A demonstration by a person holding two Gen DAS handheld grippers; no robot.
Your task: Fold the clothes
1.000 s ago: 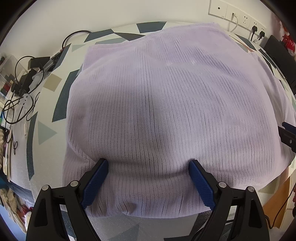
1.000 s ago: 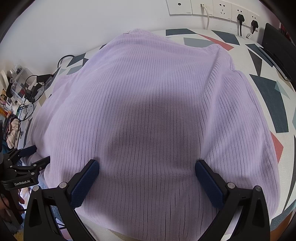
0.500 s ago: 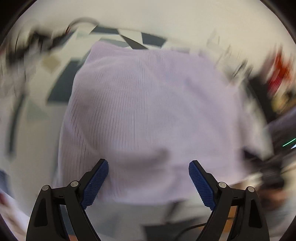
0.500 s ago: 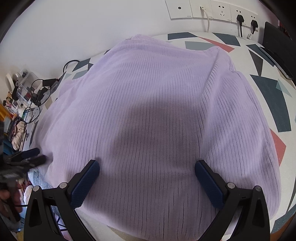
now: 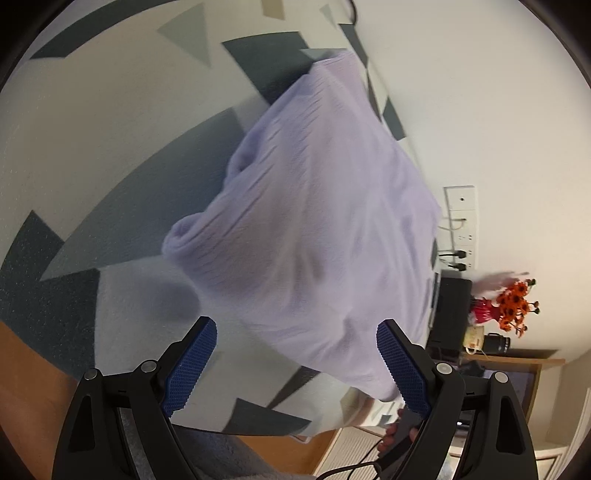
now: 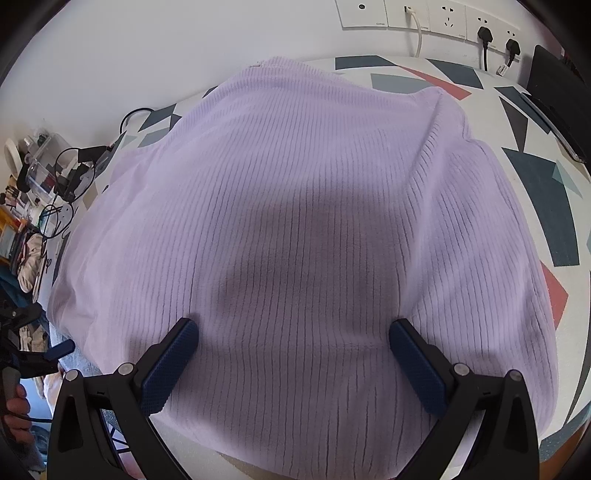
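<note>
No writing is readable. The lilac sweater (image 6: 306,229) lies folded on the patterned table (image 6: 546,184), filling mid-frame. The right tongs (image 6: 293,354) hover wide over its near edge, as before. The left tongs (image 5: 295,354), also wide and empty, have swung sideways off the sweater (image 5: 317,229); that view is now tilted and blurred.

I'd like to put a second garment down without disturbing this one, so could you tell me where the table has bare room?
The patterned table is bare right of the lilac sweater, up to the black device. A thinner strip lies behind it below the wall sockets. The left end is crowded with cables and boxes.
</note>
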